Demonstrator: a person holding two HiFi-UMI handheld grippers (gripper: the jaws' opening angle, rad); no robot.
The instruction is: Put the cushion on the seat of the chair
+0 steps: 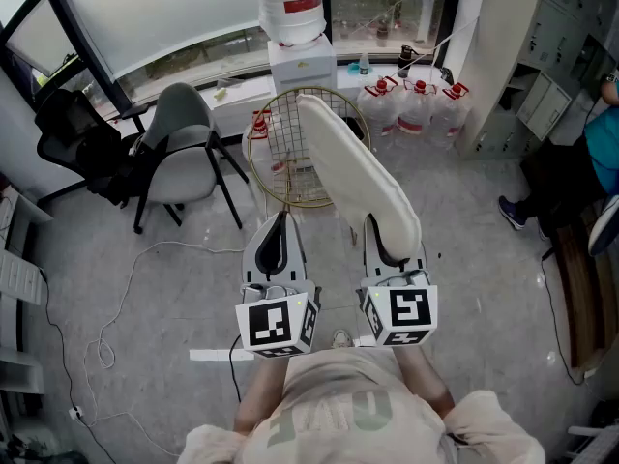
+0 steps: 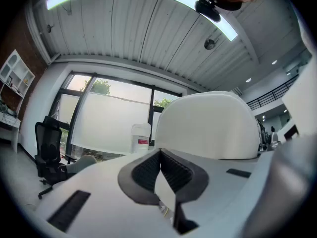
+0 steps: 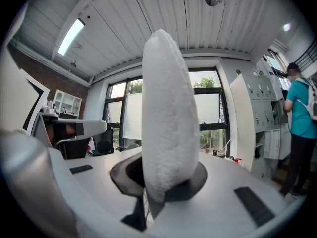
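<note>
Right tool (image 1: 390,247) is clamped on the near edge of the white cushion (image 1: 353,167). Its jaws are narrowed into the padding, so the cushion stands edge-up and reaches away from the person, well above the floor (image 1: 174,278). Gripped by one edge like this, it can be carried and then tipped flat over a seat. Left tool (image 1: 279,242), just to the left, has its jaws together on nothing and rides alongside, probably kept free for steadying. Beyond the cushion's far end stands a round gold wire chair (image 1: 280,158), with no pad visible on it. It is likely the target, and the cushion is not on it yet. Farther left stands a grey chair (image 1: 184,148), and a water dispenser (image 1: 295,37) sits by the far windows.
</note>
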